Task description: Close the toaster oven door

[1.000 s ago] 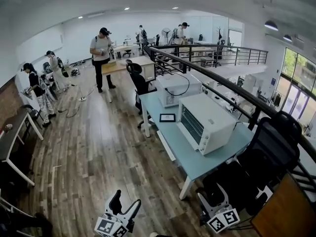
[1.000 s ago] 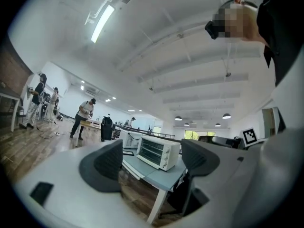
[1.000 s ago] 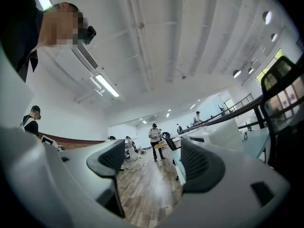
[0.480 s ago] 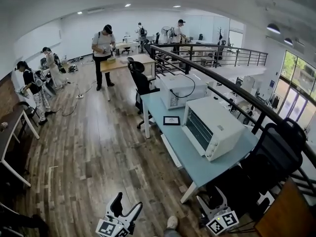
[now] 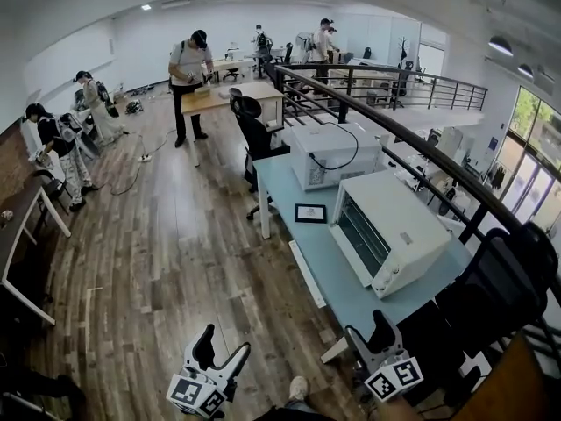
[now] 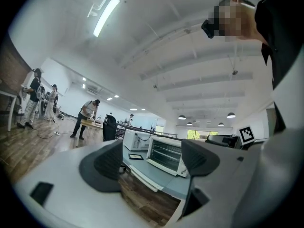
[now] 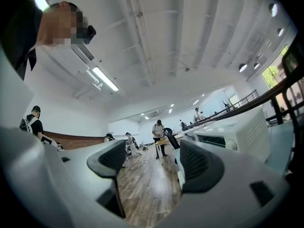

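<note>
The white toaster oven [image 5: 392, 232] stands on the light blue table [image 5: 333, 292] at the right of the head view, its glass door facing left and lying flat against the front. It also shows in the left gripper view, toaster oven [image 6: 166, 154], and at the right of the right gripper view, toaster oven [image 7: 240, 136]. My left gripper [image 5: 220, 354] hangs low over the wooden floor, open and empty. My right gripper [image 5: 370, 338] is near the table's front corner, open and empty, well short of the oven. Open jaws also frame the left gripper [image 6: 152, 160] and right gripper [image 7: 153, 163].
A second white appliance [image 5: 331, 154] and a small framed card [image 5: 309, 213] sit further along the table. Black office chairs [image 5: 500, 288] stand behind the table and one chair [image 5: 253, 134] at its far end. A dark railing [image 5: 412, 143] runs behind. Several people work at the back.
The view has drawn closer to the table; the oven now sits lower and further right. My right gripper has risen and shifted left. The left gripper has barely moved.
</note>
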`<state>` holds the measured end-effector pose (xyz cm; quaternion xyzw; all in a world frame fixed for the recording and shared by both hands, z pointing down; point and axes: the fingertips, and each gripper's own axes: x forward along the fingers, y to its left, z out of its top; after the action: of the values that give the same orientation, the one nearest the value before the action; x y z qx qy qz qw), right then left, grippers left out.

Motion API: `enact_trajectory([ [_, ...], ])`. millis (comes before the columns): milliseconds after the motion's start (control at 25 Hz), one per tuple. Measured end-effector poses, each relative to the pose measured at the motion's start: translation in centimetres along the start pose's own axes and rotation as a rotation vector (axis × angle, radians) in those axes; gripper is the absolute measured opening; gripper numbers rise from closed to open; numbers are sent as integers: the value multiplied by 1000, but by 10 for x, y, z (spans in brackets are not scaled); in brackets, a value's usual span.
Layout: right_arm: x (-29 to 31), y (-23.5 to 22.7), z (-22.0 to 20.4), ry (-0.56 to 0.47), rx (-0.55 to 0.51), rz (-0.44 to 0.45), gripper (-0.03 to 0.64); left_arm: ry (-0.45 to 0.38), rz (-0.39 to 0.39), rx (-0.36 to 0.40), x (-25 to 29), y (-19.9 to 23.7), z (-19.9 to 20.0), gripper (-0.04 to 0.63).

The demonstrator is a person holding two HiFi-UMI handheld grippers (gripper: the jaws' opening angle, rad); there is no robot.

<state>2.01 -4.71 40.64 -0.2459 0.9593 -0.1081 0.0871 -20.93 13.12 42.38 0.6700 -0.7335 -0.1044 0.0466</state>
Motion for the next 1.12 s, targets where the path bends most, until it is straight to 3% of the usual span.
enact_trajectory([
  [360,67,-58,-4,8,7,14,348,11,8,33,86,21,2,390],
  [680,93,-86,-10,22,25,31,325,38,-26,57,151,7,-17,390],
  [1120,105,-120,-49,102,42,-18,295,172,-64,-27,200,5,-83,390],
])
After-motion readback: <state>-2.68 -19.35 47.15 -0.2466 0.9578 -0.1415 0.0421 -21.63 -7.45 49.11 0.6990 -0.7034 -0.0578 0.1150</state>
